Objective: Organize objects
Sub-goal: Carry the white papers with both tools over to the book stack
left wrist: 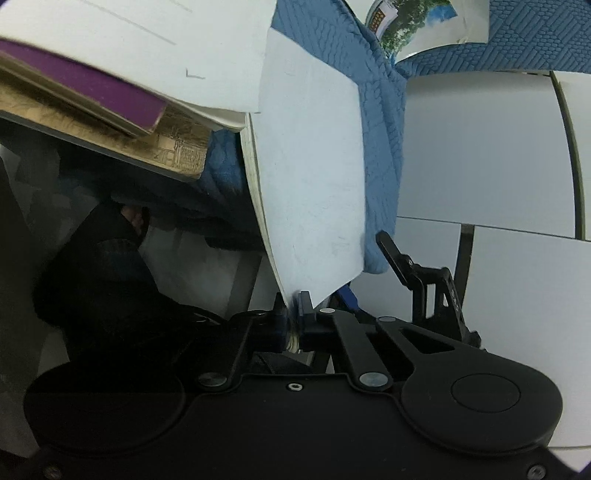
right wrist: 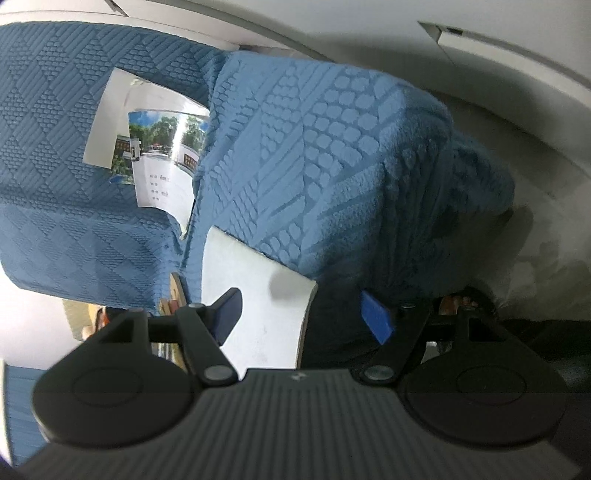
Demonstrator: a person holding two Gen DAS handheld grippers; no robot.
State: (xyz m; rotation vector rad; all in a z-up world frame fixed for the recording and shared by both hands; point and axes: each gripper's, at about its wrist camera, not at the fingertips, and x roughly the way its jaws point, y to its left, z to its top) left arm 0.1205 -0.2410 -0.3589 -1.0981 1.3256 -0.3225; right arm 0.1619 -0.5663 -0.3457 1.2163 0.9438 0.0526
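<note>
- Left wrist view: a thin white-covered book with cream page edges is clamped at its near corner by the left claw, whose blue pads are pressed together on it; the book stands on edge, rising away from the claw.
- Just left of it, a stack of three items leans overhead: a white open-paged booklet on top, a purple-covered notebook under it, and a tan book with an engraved-style cover at the bottom. Whether the white book touches the stack I cannot tell.
- A blue quilted textured cloth hangs right behind the held book.
- Far right, one glossy pamphlet with a tree photo lies on the cloth.
- Right wrist view: the right claw has its two blue pads apart, holding nothing; a white book, probably the same one, lies between them, partly under the cloth.
- Risk, as I judge it: the grip sits on one corner only, so the book could pivot or slip out if swung quickly.
- The cloth draped over it could drag along and pull the pamphlet off.
- The leaning stack could topple if bumped.
- Count: two claws, one cloth, one pamphlet, four books in all.
</note>
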